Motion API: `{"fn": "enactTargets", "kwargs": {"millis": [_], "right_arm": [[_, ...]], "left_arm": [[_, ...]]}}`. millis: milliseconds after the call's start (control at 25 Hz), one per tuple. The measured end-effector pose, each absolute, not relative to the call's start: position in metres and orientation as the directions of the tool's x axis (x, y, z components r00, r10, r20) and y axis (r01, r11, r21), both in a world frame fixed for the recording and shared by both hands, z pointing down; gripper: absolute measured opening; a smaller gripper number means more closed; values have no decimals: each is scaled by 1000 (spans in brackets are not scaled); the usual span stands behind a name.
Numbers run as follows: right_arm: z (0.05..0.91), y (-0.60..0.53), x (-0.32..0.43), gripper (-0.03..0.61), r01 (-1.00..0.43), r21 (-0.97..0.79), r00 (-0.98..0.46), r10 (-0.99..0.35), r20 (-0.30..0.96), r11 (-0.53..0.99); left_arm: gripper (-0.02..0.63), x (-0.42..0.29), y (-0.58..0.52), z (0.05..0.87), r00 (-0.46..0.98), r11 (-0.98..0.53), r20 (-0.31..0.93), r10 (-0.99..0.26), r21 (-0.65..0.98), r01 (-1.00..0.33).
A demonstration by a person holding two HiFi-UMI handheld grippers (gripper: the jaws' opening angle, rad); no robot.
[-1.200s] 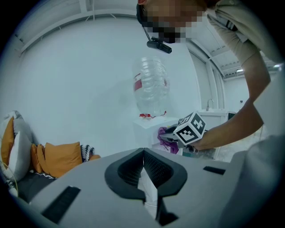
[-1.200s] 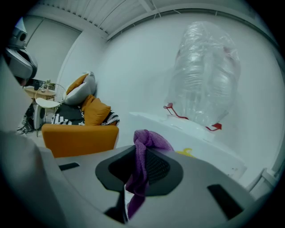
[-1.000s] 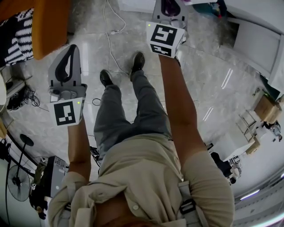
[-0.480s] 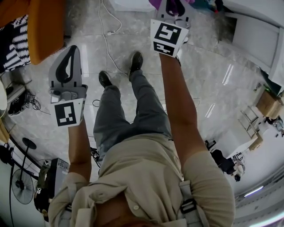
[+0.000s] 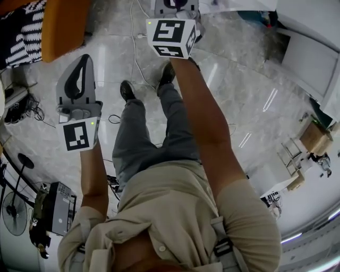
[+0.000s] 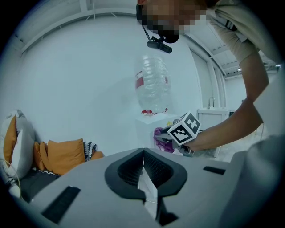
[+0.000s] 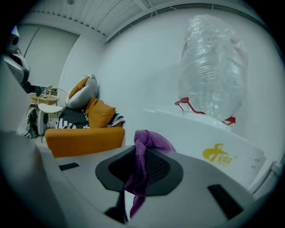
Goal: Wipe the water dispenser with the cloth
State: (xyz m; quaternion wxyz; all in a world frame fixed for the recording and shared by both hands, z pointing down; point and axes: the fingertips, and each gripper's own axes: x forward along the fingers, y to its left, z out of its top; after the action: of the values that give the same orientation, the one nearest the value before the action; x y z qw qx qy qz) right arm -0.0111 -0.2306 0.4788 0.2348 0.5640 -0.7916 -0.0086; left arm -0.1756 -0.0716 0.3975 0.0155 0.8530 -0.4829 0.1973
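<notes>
The water dispenser (image 7: 209,138) is a white cabinet with a yellow logo and a clear upturned bottle (image 7: 213,67) on top; it stands close ahead in the right gripper view. My right gripper (image 7: 140,153) is shut on a purple cloth (image 7: 143,162) that hangs from the jaws, a short way off the cabinet's front. The left gripper view shows the dispenser (image 6: 153,122) farther off, with the right gripper's marker cube (image 6: 185,129) and the cloth (image 6: 160,136) in front of it. My left gripper (image 6: 143,153) is shut and holds nothing. In the head view it (image 5: 82,69) hangs lower left, while the right gripper (image 5: 174,8) reaches to the top edge.
An orange sofa (image 5: 61,26) with cushions (image 7: 100,113) stands to the left. A white cable (image 5: 133,37) runs across the marble floor by the person's shoes (image 5: 126,90). A fan (image 5: 13,212) and a black box (image 5: 58,207) sit lower left, and white furniture (image 5: 313,53) stands right.
The right gripper with the cloth has moved left and farther forward, toward the top edge of the head view. The left gripper has hardly moved.
</notes>
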Motion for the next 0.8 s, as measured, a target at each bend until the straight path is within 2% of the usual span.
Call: {"fn": "enactTargets", "kwargs": {"millis": [280, 640, 800], "right_arm": [[482, -222, 28, 63, -889, 322, -197, -908, 370, 324], [493, -199, 186, 63, -956, 290, 75, -920, 385, 43], [498, -195, 197, 63, -956, 293, 92, -917, 388, 28]], "left_arm": [[17, -167, -75, 400, 472, -546, 344, -812, -158, -823], [17, -116, -79, 407, 542, -615, 346, -766, -145, -775], [17, -103, -77, 408, 556, -627, 346, -756, -141, -766]]}}
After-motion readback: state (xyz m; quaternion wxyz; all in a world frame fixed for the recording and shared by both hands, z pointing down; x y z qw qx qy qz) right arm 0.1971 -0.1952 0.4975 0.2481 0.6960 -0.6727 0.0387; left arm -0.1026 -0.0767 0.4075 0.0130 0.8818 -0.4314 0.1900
